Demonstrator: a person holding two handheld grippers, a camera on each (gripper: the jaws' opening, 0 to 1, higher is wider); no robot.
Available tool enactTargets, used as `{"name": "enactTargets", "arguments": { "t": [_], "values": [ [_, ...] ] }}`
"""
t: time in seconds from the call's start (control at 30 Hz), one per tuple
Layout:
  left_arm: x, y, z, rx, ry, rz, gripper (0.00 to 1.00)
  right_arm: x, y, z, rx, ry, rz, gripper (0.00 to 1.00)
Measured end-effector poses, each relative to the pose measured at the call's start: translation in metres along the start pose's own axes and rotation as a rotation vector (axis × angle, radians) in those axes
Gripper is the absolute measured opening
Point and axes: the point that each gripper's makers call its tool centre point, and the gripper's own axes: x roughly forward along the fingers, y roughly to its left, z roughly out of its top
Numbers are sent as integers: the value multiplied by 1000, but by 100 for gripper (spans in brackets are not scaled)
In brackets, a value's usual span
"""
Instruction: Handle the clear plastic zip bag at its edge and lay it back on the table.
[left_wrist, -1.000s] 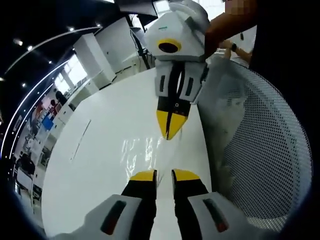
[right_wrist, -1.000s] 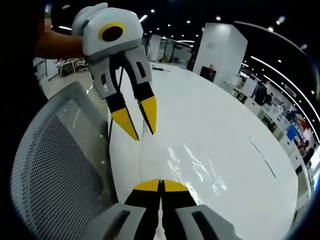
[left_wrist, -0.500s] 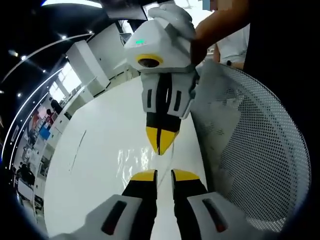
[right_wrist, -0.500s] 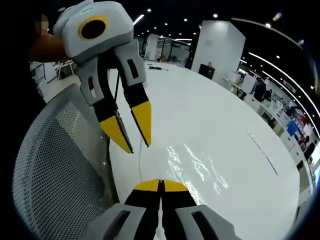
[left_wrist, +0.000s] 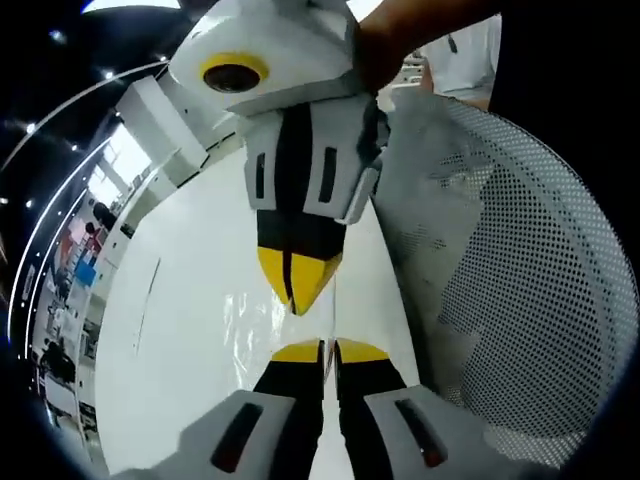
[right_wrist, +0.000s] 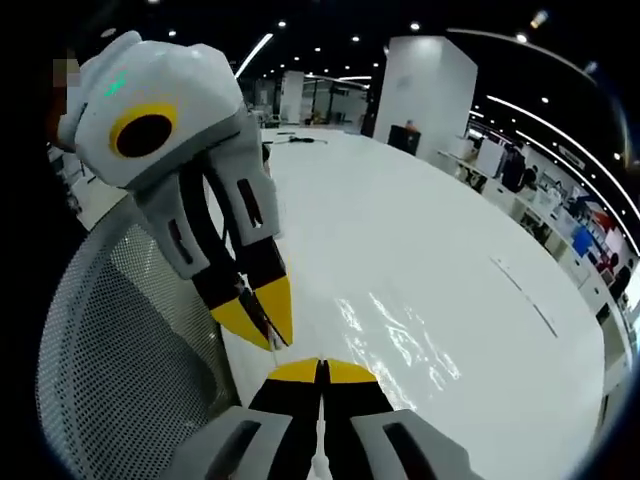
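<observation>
The clear zip bag (left_wrist: 255, 318) lies flat and glinting on the white table (left_wrist: 190, 250), its near edge by the table's rim. In the left gripper view my left gripper (left_wrist: 328, 350) has its jaws closed together at that edge. My right gripper (left_wrist: 295, 288) comes down from above, tips together, almost touching the left's. In the right gripper view the bag (right_wrist: 400, 340) spreads out to the right of my right gripper (right_wrist: 322, 370), which is shut on the bag's edge. The left gripper (right_wrist: 260, 318) stands just left of it, tips pinched at the same edge.
A white mesh chair back (left_wrist: 520, 280) stands tight against the table's edge, also seen as the mesh chair back (right_wrist: 120, 340) on the left. A person's hand (left_wrist: 400, 35) holds the right gripper. The white table (right_wrist: 430, 220) stretches far ahead; desks line the room's far side.
The left gripper's jaws went from open to closed at the bag's edge. The two grippers came much closer together. The right gripper stayed shut.
</observation>
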Motion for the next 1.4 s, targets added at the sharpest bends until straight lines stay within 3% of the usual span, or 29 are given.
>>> {"name": "enactTargets", "arguments": {
  "t": [0.3, 0.47, 0.97, 1.23, 1.4],
  "values": [
    [6, -16, -18, 10, 49, -29, 0, -13, -26, 16, -20, -27, -82, 0],
    [7, -22, -21, -6, 40, -35, 0, -20, -38, 24, -11, -38, -100, 0],
    [2, -12, -21, -64, 21, -17, 0, -22, -46, 26, -16, -49, -119, 0],
    [-5, 10, -16, -173, -48, 3, 0, -22, -42, 27, -90, -33, -126, 0],
    [-15, 20, -8, -244, -117, 11, 6, -19, -39, 26, -133, -25, -124, 0]
  ]
}}
